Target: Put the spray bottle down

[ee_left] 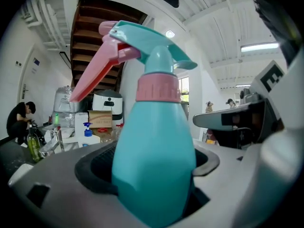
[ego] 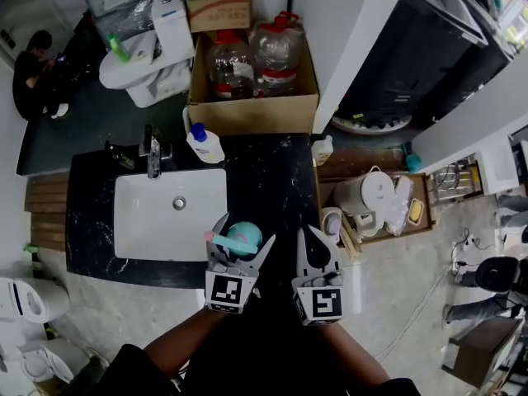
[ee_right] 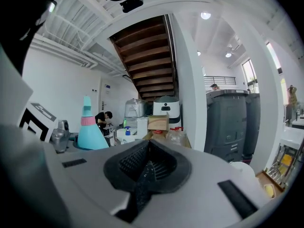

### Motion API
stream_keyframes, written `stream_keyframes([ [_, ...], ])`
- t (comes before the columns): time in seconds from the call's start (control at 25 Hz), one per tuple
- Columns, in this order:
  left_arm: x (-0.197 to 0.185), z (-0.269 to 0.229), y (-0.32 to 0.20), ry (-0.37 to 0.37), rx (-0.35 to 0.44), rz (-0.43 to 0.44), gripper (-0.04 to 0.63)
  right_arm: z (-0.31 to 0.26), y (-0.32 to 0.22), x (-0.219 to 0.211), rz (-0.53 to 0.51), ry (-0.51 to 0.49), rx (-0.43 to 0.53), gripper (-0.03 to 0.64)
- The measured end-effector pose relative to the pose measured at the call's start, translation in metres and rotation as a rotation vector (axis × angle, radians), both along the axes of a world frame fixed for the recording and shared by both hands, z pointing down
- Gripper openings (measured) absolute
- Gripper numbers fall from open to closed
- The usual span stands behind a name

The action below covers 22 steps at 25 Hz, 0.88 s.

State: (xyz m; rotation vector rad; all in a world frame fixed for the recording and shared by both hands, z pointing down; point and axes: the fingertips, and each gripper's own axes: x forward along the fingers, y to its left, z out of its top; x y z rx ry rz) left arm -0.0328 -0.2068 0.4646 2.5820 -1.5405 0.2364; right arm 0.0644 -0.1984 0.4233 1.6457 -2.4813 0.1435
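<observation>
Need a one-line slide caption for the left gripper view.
Left gripper clamped on an upright teal spray bottle with pink trigger, pump bottle behind.

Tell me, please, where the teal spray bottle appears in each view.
Head view: spray bottle at lower centre.
Left gripper view: spray bottle fills the centre.
Right gripper view: spray bottle small, at left.
Shared landmark: blue-capped pump bottle, in all three.

Black marble countertop with white inset sink, chrome faucet at back edge. Pale stone-look floor in front. Cardboard box of water jugs behind, beside white pillar. Wooden staircase overhead, white walls, round ceiling light lit, tall window right.
</observation>
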Motion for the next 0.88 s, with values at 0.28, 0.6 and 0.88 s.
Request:
stream_keyframes([
  [0.28, 0.021, 0.028, -0.033, -0.012, -0.053, 0.013, 0.422, 0.022, -0.03, 0.012, -0.015, -0.009, -0.054, 0.015],
  [0.6, 0.044, 0.055, -0.065, -0.053, -0.083, 0.043, 0.422, 0.035, -0.061, 0.023, -0.033, -0.027, -0.064, 0.015],
  [0.88, 0.07, 0.076, -0.082, -0.051, -0.092, 0.085, 0.422, 0.054, -0.08, 0.031, -0.044, -0.01, -0.082, 0.015],
])
